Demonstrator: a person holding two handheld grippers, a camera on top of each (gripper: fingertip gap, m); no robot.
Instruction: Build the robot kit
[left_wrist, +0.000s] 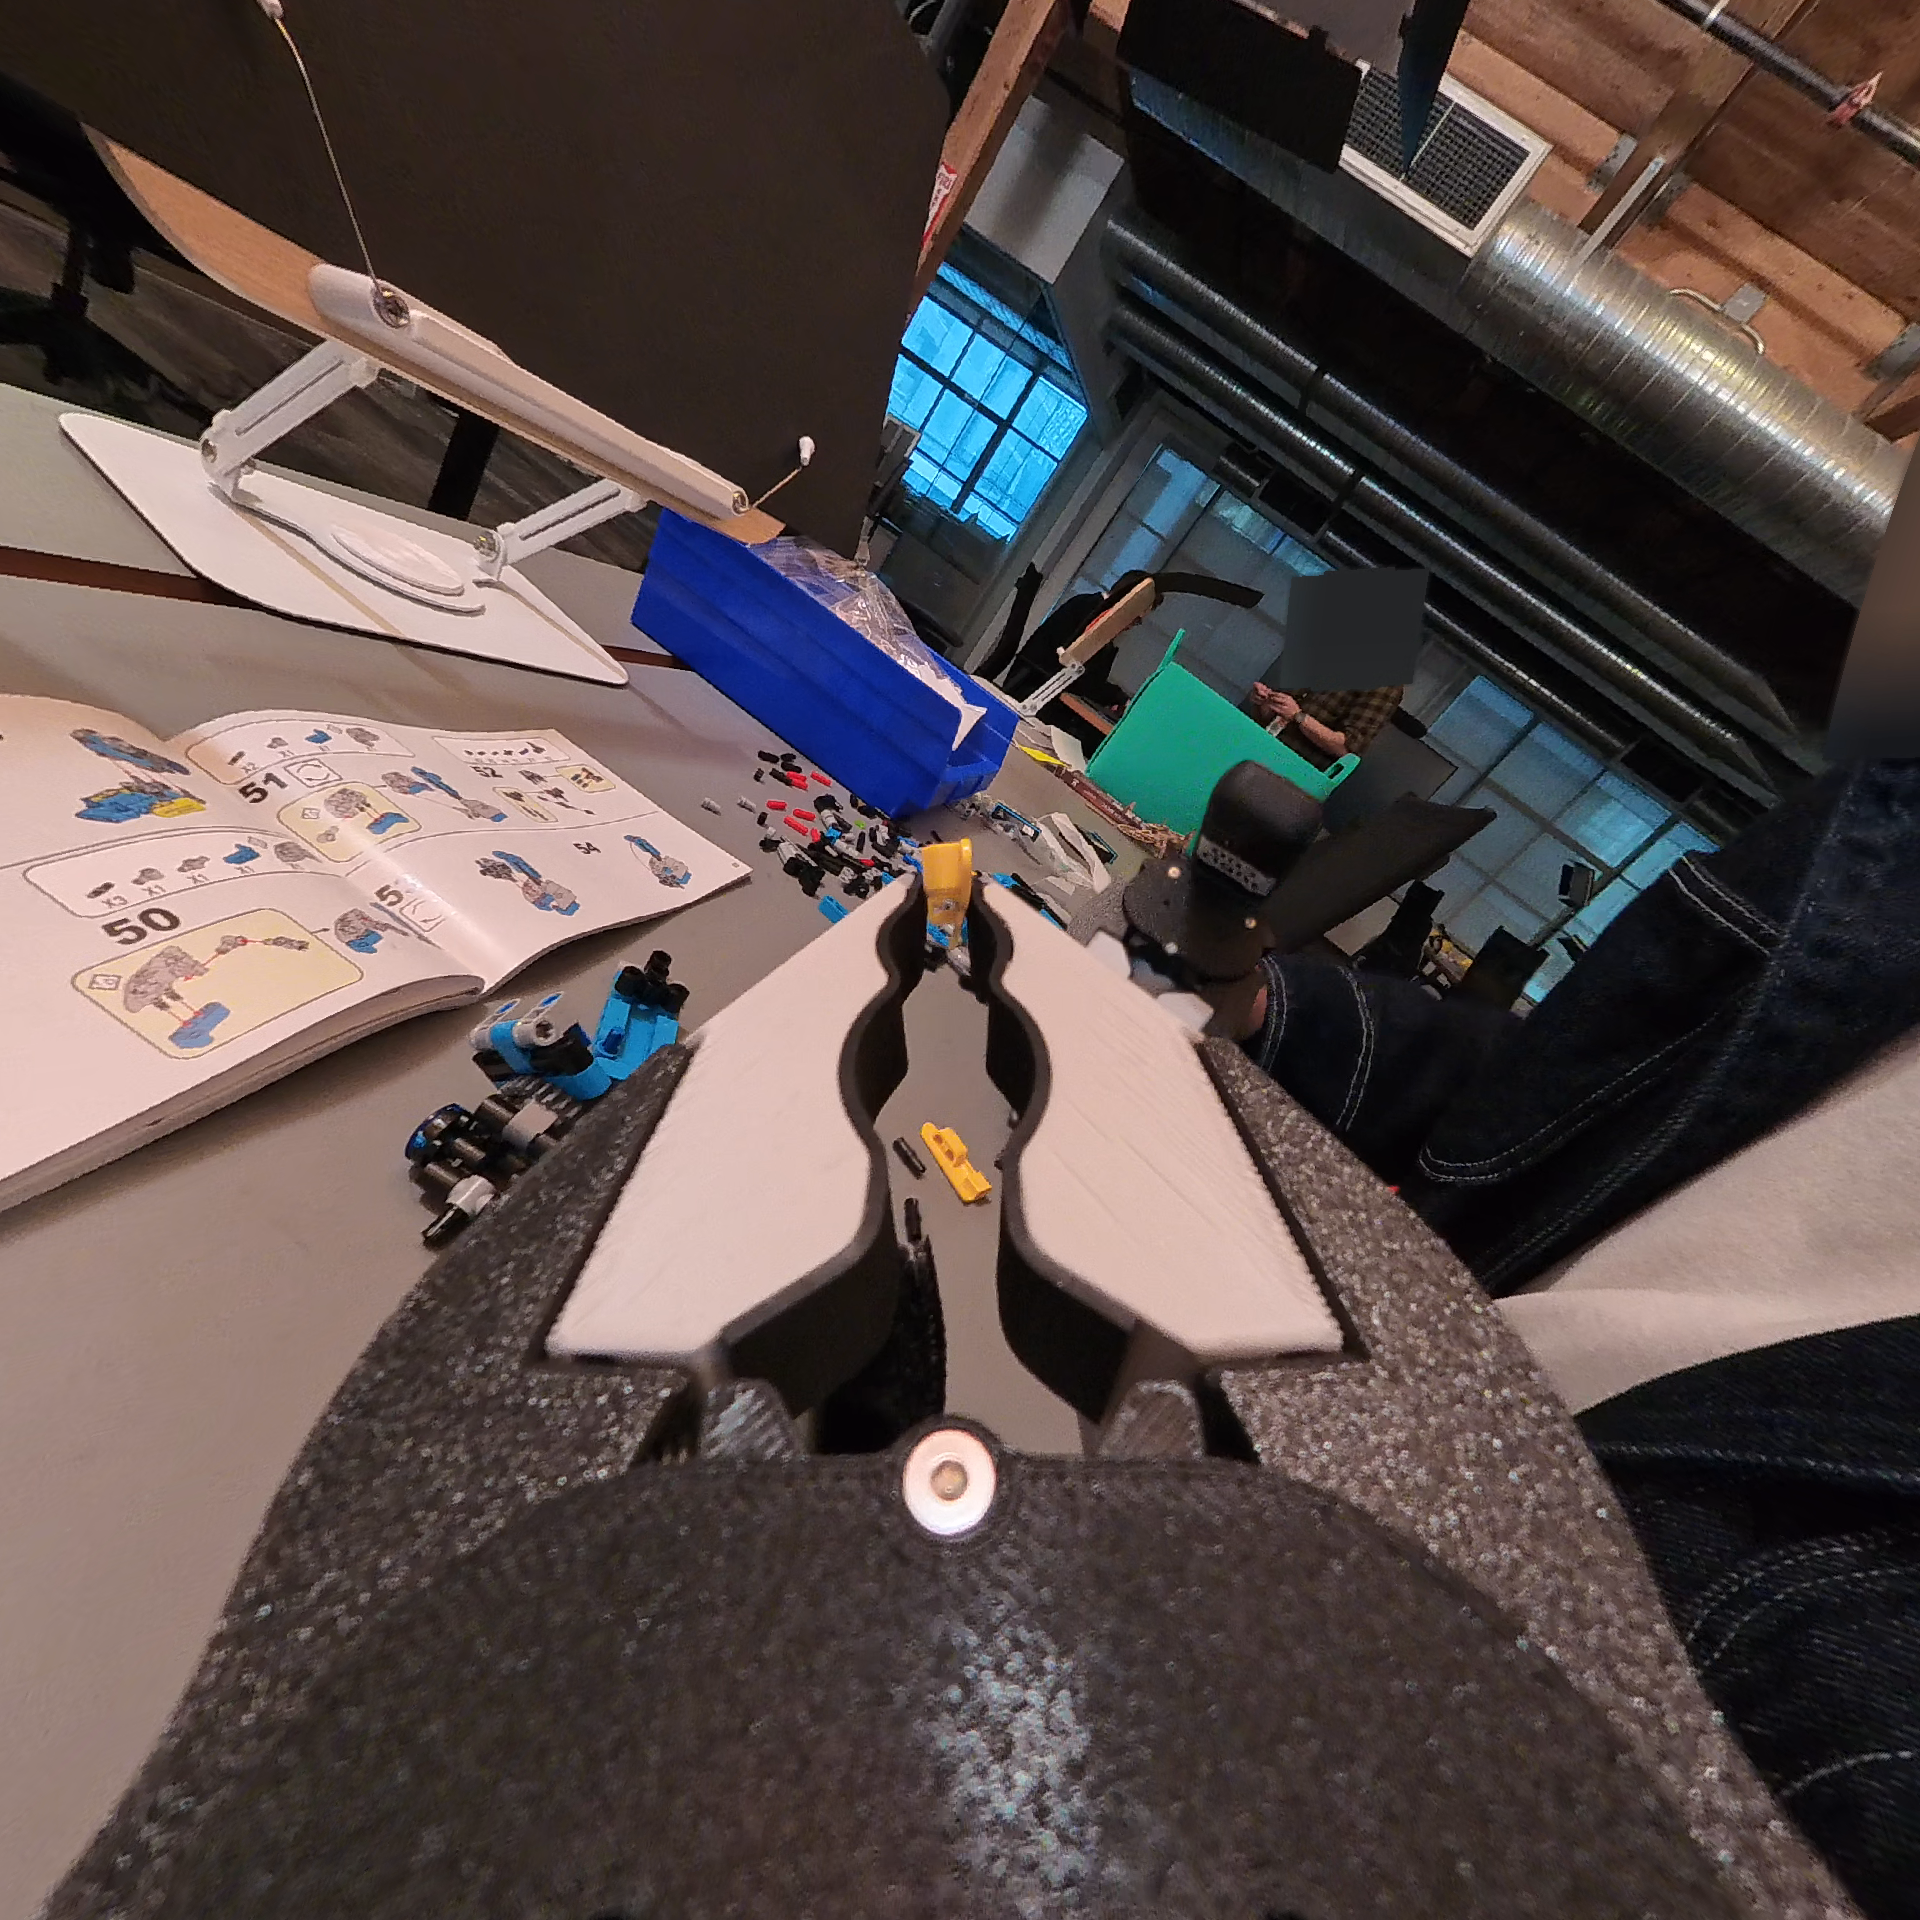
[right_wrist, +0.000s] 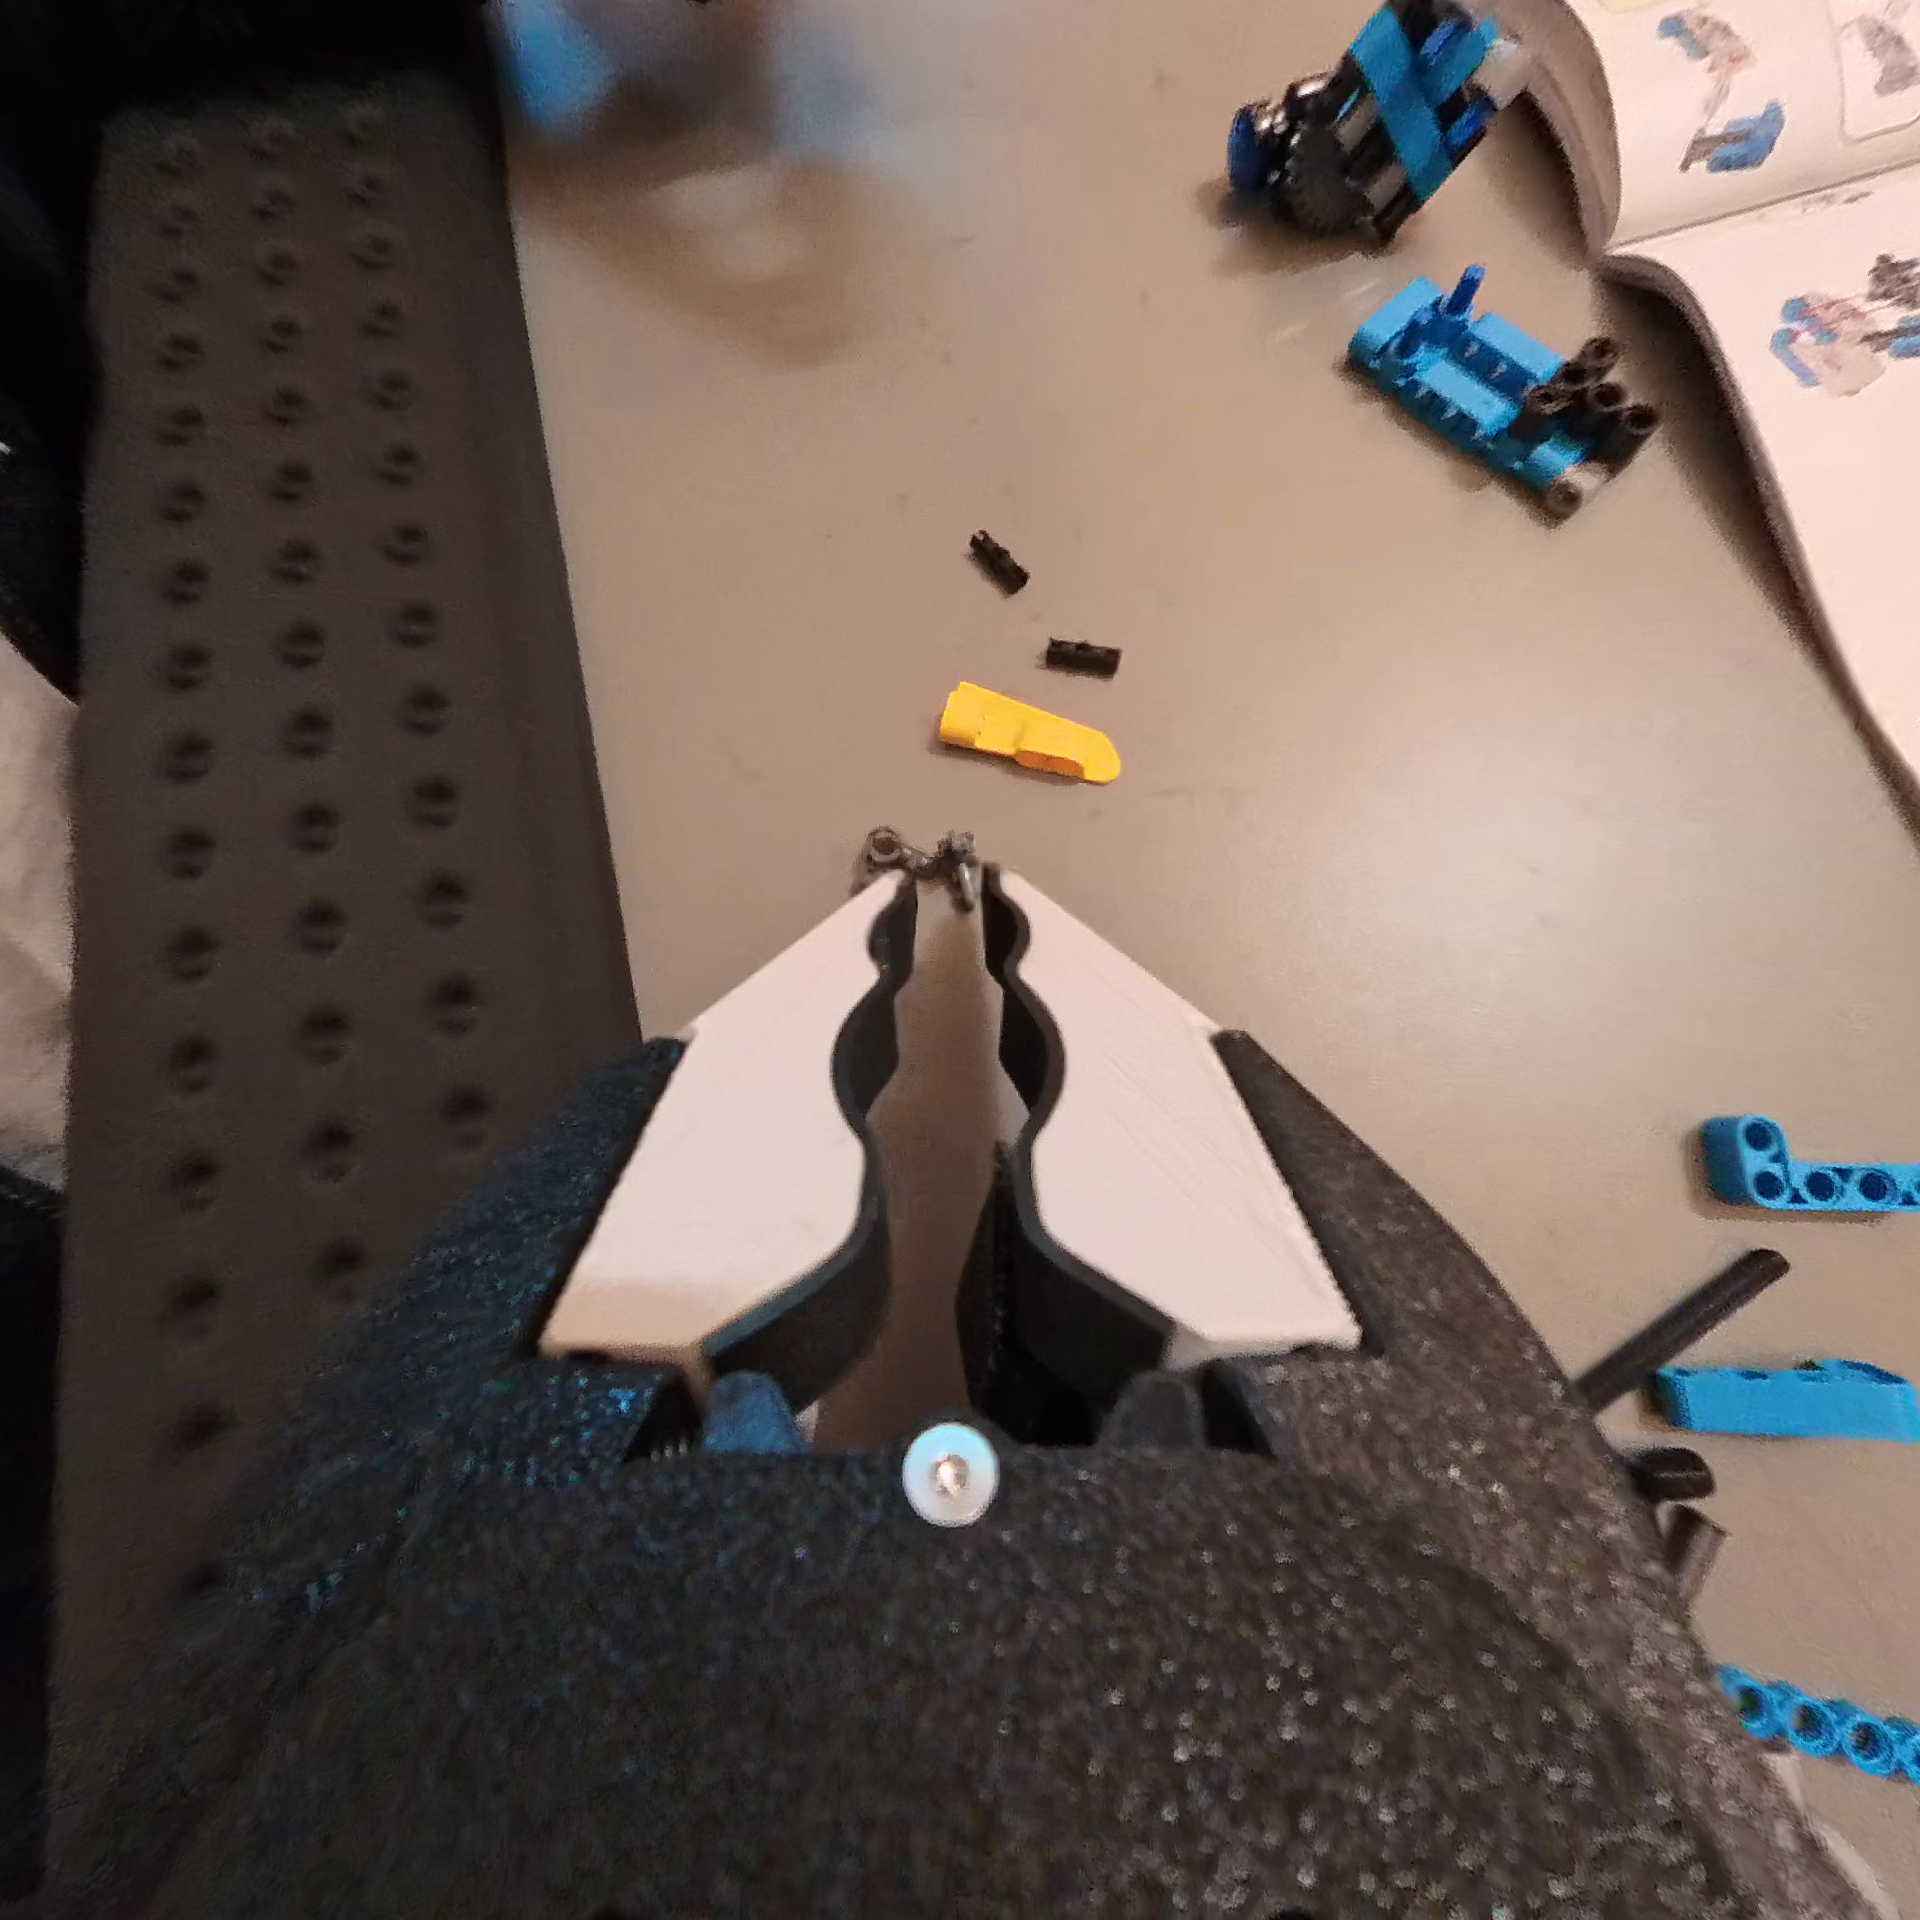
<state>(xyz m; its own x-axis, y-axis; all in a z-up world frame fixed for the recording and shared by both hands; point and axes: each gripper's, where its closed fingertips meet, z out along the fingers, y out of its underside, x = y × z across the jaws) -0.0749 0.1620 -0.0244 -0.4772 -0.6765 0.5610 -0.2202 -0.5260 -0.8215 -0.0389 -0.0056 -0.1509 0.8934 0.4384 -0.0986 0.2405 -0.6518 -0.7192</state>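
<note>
My left gripper (left_wrist: 945, 906) is shut on a small yellow piece (left_wrist: 948, 873), which sticks up from its tips above the grey table (left_wrist: 208, 1403). A second yellow piece (left_wrist: 954, 1158) lies flat on the table below the fingers, beside two black pins (left_wrist: 909, 1155). My right gripper (right_wrist: 940, 891) is shut on a small dark grey piece (right_wrist: 923, 860) at its tips, just short of the lying yellow piece (right_wrist: 1029, 746) and the two black pins (right_wrist: 1081, 657). The right gripper's dark body (left_wrist: 1242, 862) shows far off in the left wrist view, held by a denim-sleeved arm.
An open instruction booklet (left_wrist: 312, 883) lies on the left, with blue-and-black assemblies (left_wrist: 582, 1039) beside it. A blue bin (left_wrist: 821, 665), a pile of small parts (left_wrist: 831, 831) and a white stand (left_wrist: 364, 540) sit farther back. Blue beams (right_wrist: 1808, 1164) lie on the right. A dark perforated panel (right_wrist: 291, 727) is on the left. Some 20 cm of space lies between my two pairs of fingers.
</note>
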